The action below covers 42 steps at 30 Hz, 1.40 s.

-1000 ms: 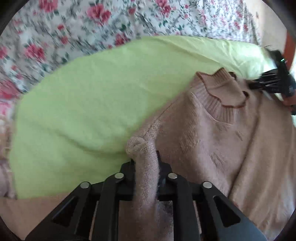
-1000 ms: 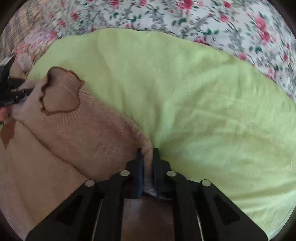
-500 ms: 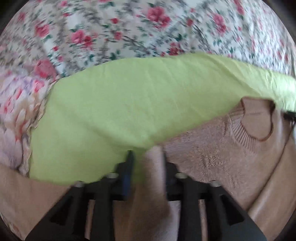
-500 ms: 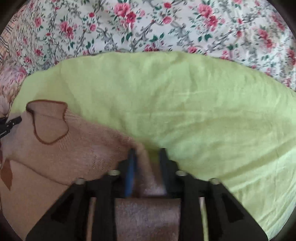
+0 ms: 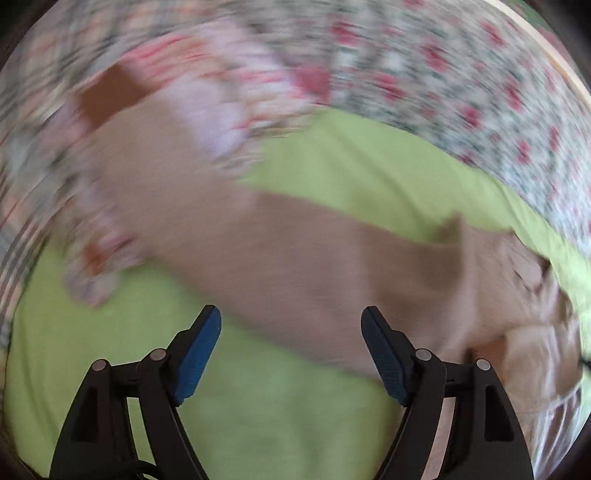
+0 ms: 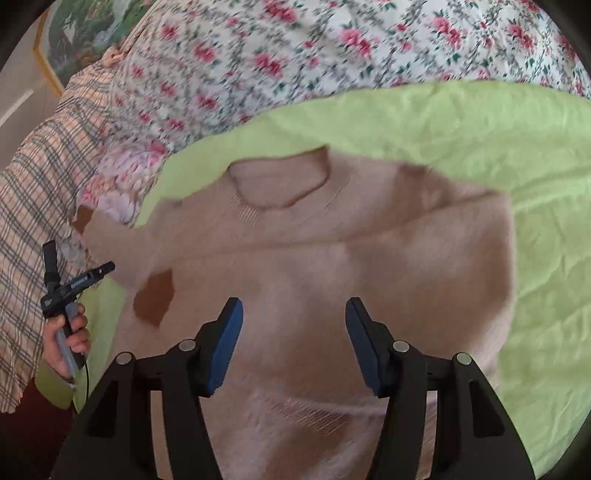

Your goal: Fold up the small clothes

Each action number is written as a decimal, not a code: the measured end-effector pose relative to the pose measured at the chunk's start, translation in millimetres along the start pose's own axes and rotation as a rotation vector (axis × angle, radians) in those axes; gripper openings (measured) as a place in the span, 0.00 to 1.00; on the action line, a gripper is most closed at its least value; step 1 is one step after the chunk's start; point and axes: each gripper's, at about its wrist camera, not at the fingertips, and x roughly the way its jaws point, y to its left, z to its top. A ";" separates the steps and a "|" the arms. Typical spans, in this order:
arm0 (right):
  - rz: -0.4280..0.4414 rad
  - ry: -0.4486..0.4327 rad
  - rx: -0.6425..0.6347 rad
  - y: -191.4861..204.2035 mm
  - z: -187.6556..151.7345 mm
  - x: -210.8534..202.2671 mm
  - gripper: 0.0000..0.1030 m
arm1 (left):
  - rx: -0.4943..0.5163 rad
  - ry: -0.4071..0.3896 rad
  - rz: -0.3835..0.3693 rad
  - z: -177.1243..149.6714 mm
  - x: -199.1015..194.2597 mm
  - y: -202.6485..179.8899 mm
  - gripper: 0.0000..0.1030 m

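Observation:
A small beige knit sweater (image 6: 332,266) lies on a lime-green cloth (image 6: 498,147), collar (image 6: 277,181) at the far side, its left sleeve stretched out to the left. It has brown elbow patches (image 6: 155,299). My right gripper (image 6: 293,343) is open and empty above the sweater's body. In the blurred left wrist view my left gripper (image 5: 291,350) is open and empty over the green cloth (image 5: 258,413), just in front of the stretched sleeve (image 5: 277,258). The left gripper also shows at the left of the right wrist view (image 6: 79,275).
A floral bedspread (image 6: 295,55) lies beyond the green cloth. A plaid garment (image 6: 40,192) and a pink floral garment (image 6: 118,173) lie at the left, near the sleeve end. A framed picture (image 6: 81,33) stands at the far left.
Both grippers have let go of the sweater's shoulders and opened. The sweater now lies flat. Both grippers have drawn back, and the left one has swung left fast, blurring its view.

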 end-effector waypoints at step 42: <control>0.035 -0.056 0.218 -16.3 -79.0 -64.4 0.57 | 0.354 -0.116 -0.545 -51.8 -76.7 -234.3 0.04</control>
